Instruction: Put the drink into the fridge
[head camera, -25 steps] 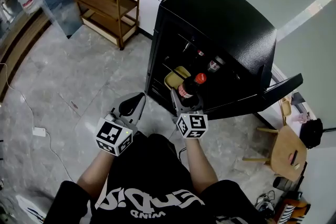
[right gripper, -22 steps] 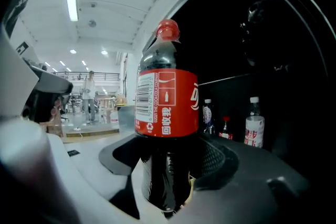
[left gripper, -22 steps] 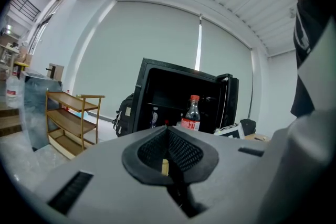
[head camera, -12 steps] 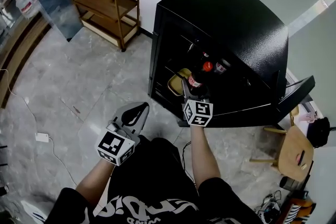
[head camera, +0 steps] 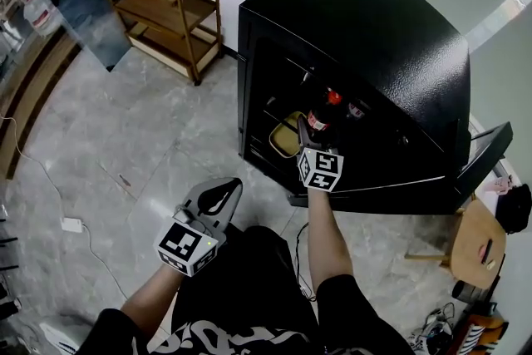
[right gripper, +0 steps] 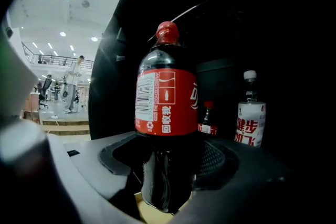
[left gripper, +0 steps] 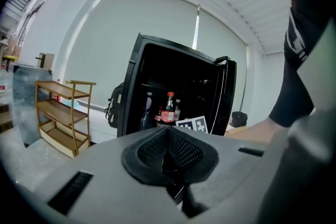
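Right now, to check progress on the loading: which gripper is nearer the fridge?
Right. The right gripper holds the cola bottle at the open front of the fridge; the left gripper hangs shut over the floor, well short of it.

The black metal fridge (head camera: 374, 29) stands open, its door (head camera: 486, 158) swung aside rightward. Inside, a white-labelled plastic bottle (right gripper: 251, 115) and a small red-capped bottle (right gripper: 208, 122) block the space behind the red-labelled cola bottle (right gripper: 166, 102).

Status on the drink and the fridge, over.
Right gripper shut on cola bottle, upright at mouth of open fridge. Left gripper shut, empty. White-label bottle and small red-capped bottle inside, to its right.
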`<state>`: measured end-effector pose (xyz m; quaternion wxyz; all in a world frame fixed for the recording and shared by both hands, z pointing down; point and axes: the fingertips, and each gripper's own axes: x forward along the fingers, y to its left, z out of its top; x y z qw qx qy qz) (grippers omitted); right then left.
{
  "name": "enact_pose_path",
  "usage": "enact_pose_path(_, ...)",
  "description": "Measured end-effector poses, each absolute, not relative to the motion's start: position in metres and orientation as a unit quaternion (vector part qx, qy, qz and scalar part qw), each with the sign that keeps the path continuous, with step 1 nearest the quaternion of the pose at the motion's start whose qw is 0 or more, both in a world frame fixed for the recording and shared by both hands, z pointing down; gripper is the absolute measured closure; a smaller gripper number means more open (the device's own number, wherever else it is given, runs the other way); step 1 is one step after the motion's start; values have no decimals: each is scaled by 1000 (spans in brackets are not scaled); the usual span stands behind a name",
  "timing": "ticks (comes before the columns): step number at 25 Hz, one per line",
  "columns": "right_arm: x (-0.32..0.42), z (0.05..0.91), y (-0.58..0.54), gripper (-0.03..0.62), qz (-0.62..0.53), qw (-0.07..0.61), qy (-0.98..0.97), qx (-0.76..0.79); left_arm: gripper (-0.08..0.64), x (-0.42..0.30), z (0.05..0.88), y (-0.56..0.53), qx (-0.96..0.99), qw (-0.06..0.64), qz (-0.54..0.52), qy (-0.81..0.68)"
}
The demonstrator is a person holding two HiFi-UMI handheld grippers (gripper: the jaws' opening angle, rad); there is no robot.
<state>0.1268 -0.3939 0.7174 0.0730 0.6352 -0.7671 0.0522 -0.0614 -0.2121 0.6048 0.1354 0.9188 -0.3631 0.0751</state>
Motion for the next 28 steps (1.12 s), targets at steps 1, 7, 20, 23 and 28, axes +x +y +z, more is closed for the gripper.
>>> enact_pose_path(1, 131, 720, -398, 287, 53, 72, -763, 640, 552, -61, 607, -212, 919, 136, 76, -362)
enact_pose_path(7, 148, 734, -414, 287, 61, 62, -749, 657, 552, -65, 619, -215, 916, 147, 82, -365)
enact_pose_path(20, 157, 740, -416, 287, 52, 66, -744, 663, 552, -53, 621, -221, 914, 152, 84, -367)
enact_pose_path(23, 158, 741, -413, 287, 68, 78, -742, 662, 552, -54, 615, -222, 910, 161, 83, -373)
enact_pose_path(28, 157, 728, -387, 287, 99, 75, -733, 668, 552, -53, 592, -219, 911, 164, 80, -370)
